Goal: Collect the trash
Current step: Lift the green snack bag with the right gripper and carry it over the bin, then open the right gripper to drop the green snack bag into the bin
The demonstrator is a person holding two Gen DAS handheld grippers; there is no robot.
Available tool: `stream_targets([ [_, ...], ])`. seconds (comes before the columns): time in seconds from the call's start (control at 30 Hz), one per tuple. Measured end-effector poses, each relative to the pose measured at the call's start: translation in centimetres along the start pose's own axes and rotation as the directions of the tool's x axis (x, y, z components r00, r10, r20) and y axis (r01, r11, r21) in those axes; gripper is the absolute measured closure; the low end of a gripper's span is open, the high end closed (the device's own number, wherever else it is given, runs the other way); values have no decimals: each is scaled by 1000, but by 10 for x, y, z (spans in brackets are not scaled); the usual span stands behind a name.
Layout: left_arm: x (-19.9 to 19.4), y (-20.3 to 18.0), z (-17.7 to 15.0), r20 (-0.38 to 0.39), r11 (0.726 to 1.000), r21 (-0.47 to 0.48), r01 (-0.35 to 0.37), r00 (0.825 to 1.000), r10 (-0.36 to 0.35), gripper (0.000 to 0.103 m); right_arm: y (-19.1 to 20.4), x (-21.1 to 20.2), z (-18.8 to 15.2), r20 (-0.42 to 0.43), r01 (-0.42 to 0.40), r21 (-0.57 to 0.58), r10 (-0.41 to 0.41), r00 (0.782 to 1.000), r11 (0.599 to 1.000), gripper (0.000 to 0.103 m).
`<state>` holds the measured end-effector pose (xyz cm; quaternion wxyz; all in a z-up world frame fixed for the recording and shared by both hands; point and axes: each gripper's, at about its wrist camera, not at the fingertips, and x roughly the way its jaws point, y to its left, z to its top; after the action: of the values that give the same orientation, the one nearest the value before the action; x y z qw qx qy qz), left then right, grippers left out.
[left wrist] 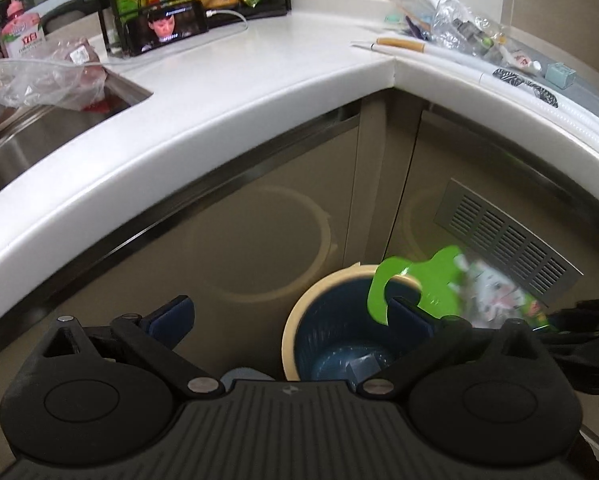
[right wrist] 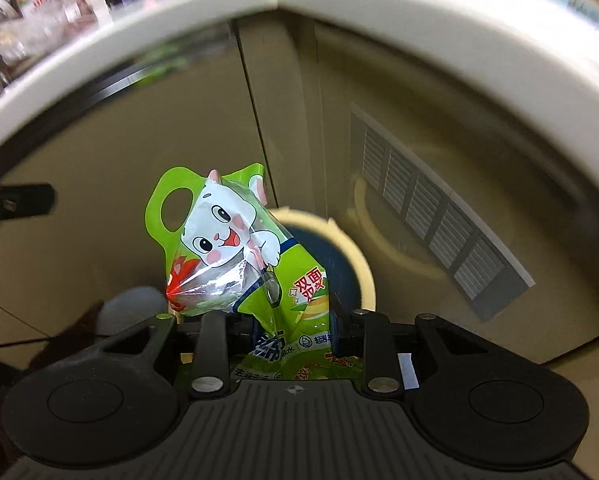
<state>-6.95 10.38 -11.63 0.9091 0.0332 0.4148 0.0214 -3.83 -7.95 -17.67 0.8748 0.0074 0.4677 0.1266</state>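
Note:
My right gripper [right wrist: 291,326] is shut on a green plastic package [right wrist: 235,248] printed with a white cartoon cat, and holds it just above the trash bin [right wrist: 359,264], which has a cream rim and a blue inside. The package also shows, blurred, in the left wrist view [left wrist: 451,288] over the bin [left wrist: 299,320]. My left gripper [left wrist: 291,316] is open and empty, low in front of the cabinet, with its fingers either side of the bin's left rim.
A white L-shaped counter [left wrist: 259,76] curves above. It carries a pile of plastic wrappers and trash [left wrist: 455,20] at the right, a phone [left wrist: 167,26] against a snack rack, and a sink [left wrist: 39,132] with a plastic bag at the left. A vent grille [left wrist: 507,240] is on the cabinet.

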Motion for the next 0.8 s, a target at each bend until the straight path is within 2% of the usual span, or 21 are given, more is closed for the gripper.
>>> stream_targets([
  [0.23, 9, -2, -1, -48, 1000, 17, -17, 999, 18, 0, -1, 36, 3, -81, 18, 6, -18, 997, 1000, 69],
  [0.33, 13, -3, 0, -61, 999, 29, -25, 998, 27, 0, -2, 47, 6, -110, 27, 18, -25, 994, 999, 56],
  [0.4, 15, -4, 1, -62, 999, 38, -30, 998, 32, 0, -3, 54, 11, -118, 36, 24, -32, 992, 999, 43],
  [0.57, 18, -5, 8, -74, 998, 47, -41, 996, 45, 0, 0, 54, 14, -102, 57, 15, -55, 993, 998, 34],
  [0.8, 14, -3, 17, -101, 999, 33, -39, 994, 42, 0, -1, 10, 15, -30, 26, 14, -25, 999, 1000, 15],
])
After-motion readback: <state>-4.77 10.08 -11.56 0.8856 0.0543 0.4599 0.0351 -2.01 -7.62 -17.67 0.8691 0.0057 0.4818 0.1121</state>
